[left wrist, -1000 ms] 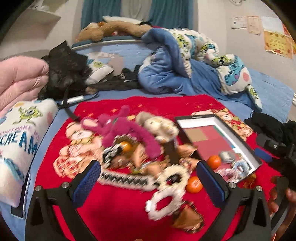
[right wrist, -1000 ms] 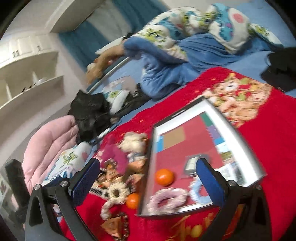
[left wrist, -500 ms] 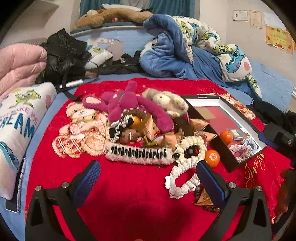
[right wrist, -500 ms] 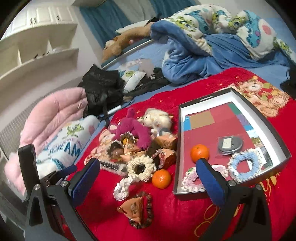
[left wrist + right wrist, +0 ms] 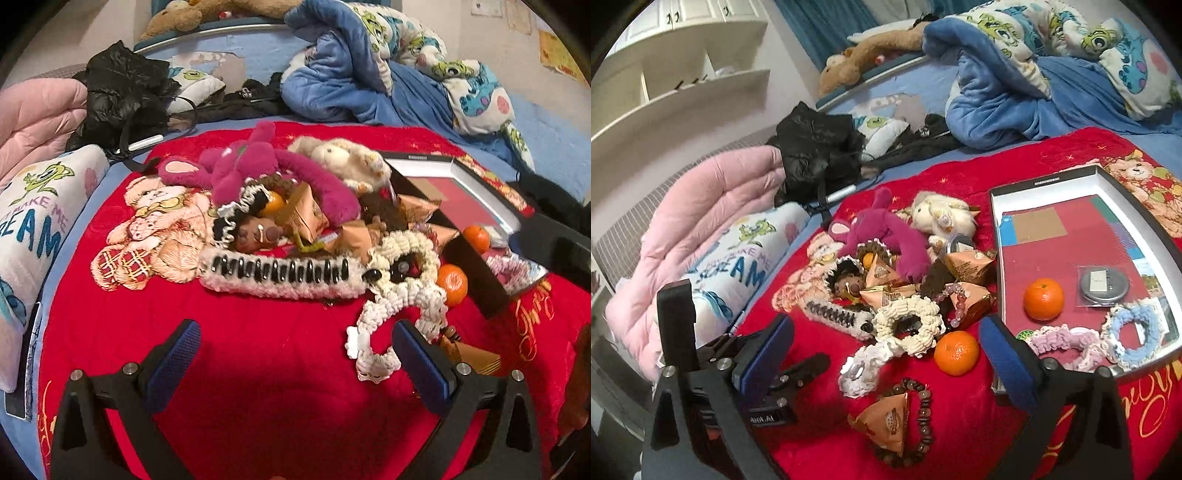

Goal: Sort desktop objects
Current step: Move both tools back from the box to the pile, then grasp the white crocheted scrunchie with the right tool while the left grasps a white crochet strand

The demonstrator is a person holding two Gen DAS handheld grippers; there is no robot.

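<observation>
A pile of small objects lies on a red blanket [image 5: 258,369]: a magenta plush [image 5: 258,166], a cream plush [image 5: 942,218], a cream scrunchie [image 5: 908,325], a fuzzy strip with black clips [image 5: 280,271], brown triangular packets [image 5: 967,266] and a bead bracelet [image 5: 919,417]. One orange [image 5: 956,352] lies on the blanket beside the tray. A black-rimmed tray [image 5: 1049,177] holds another orange [image 5: 1043,299], a round tin [image 5: 1102,284] and pastel scrunchies [image 5: 1134,332]. My left gripper [image 5: 295,362] is open and empty, short of the pile. My right gripper [image 5: 886,358] is open and empty over the scrunchie and loose orange.
A pink quilt [image 5: 701,206], a printed pillow [image 5: 33,221], a black jacket [image 5: 122,92] and blue bedding [image 5: 1015,92] surround the blanket. The left gripper's body [image 5: 713,350] shows at lower left in the right wrist view. White shelves [image 5: 683,74] stand behind.
Both grippers have drawn back and lowered their view: the pile and tray now sit farther ahead. The right view swung left from the tray toward the pile. Both stay open.
</observation>
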